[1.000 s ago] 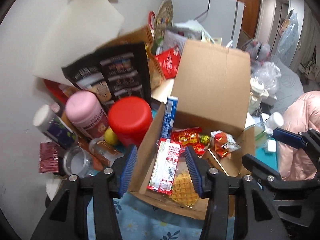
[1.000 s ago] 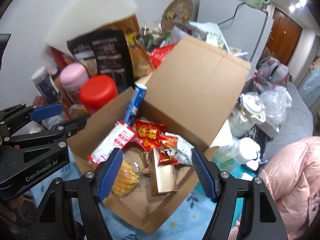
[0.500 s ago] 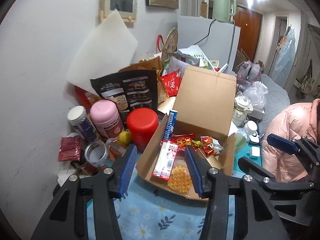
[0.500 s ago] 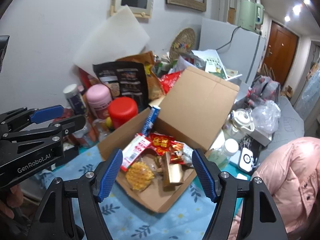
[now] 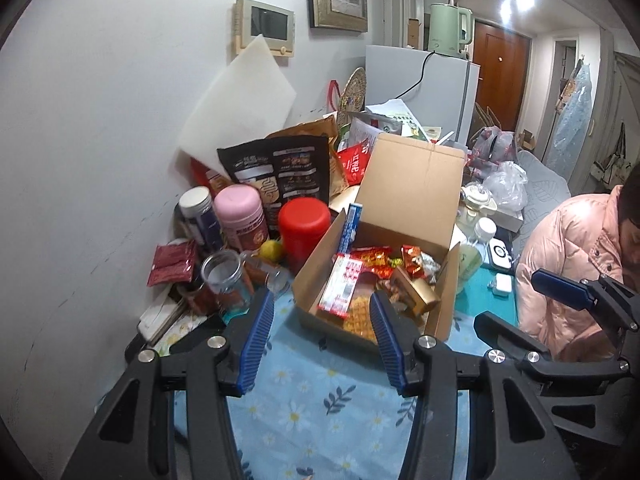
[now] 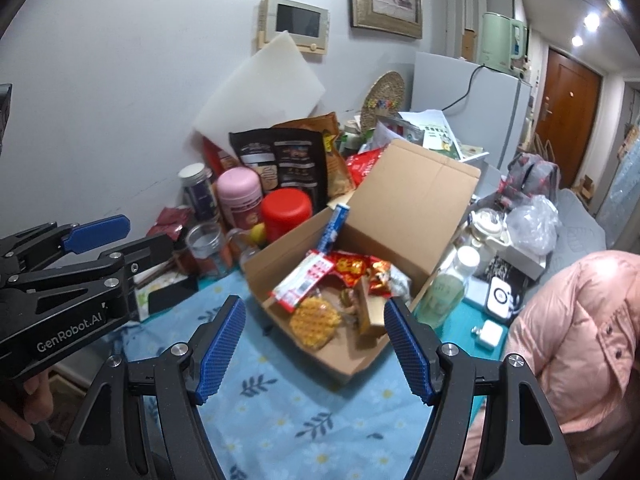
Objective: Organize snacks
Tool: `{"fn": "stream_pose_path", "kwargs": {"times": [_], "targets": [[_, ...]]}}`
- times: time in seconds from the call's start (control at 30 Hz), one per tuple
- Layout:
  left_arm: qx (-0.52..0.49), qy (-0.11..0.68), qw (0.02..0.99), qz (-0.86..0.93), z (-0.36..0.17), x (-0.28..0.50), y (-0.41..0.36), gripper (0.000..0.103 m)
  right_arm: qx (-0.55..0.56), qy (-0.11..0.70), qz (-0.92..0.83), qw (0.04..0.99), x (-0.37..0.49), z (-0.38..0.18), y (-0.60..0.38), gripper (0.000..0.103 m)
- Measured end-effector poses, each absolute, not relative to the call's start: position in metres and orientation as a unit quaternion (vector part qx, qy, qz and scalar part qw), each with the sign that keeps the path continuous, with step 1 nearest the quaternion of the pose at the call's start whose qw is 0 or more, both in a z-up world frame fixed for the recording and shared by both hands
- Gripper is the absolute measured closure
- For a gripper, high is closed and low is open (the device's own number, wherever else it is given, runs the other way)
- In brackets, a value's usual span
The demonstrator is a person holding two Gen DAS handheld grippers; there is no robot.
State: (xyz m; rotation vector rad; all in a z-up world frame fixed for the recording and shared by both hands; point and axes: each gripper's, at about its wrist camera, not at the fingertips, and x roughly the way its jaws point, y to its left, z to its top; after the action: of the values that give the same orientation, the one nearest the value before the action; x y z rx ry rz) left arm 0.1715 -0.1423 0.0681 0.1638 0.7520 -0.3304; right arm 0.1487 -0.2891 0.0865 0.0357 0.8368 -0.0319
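- Both grippers, left gripper (image 5: 322, 330) and right gripper (image 6: 314, 342), are empty, jaws wide.
- Snacks (image 6: 344, 268) sit in the cardboard box (image 6: 408, 204), mid desk.
- I'd pick one loose packet, pinch its edge, not the pile.

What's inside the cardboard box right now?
The cardboard box holds a waffle snack, a red-and-white packet, a gold box, red wrappers and a blue tube leaning on its wall. Anything underneath is hidden.

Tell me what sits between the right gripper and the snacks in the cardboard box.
Nothing visible does. The right gripper is open above bare blue floral cloth, and the cardboard box stands beyond it with its lid up, snacks exposed.
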Motion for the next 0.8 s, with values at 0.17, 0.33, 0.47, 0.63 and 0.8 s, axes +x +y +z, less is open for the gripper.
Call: {"fn": "stream_pose_path", "kwargs": {"times": [0.17, 0.33, 0.47, 0.63, 0.8], "targets": [[0.070, 0.377, 0.911, -0.153, 0.060, 0.148, -0.130, 0.053, 0.021, 0.410, -0.005, 0.912, 0.127, 0.080, -0.277, 0.031], [0.067, 0.383, 0.911, -0.141, 0.053, 0.130, -0.122, 0.053, 0.022, 0.415, 0.008, 0.909, 0.108, 0.073, -0.270, 0.030], [0.066, 0.385, 0.910, -0.136, 0.048, 0.118, -0.119, 0.053, 0.022, 0.420, 0.015, 0.907, 0.097, 0.068, -0.266, 0.030], [0.061, 0.386, 0.911, -0.134, 0.047, 0.110, -0.116, 0.053, 0.023, 0.424, 0.020, 0.905, 0.089, 0.065, -0.265, 0.030], [0.063, 0.382, 0.912, -0.132, 0.048, 0.104, -0.116, 0.053, 0.020, 0.421, 0.025, 0.907, 0.085, 0.068, -0.264, 0.030]]}}
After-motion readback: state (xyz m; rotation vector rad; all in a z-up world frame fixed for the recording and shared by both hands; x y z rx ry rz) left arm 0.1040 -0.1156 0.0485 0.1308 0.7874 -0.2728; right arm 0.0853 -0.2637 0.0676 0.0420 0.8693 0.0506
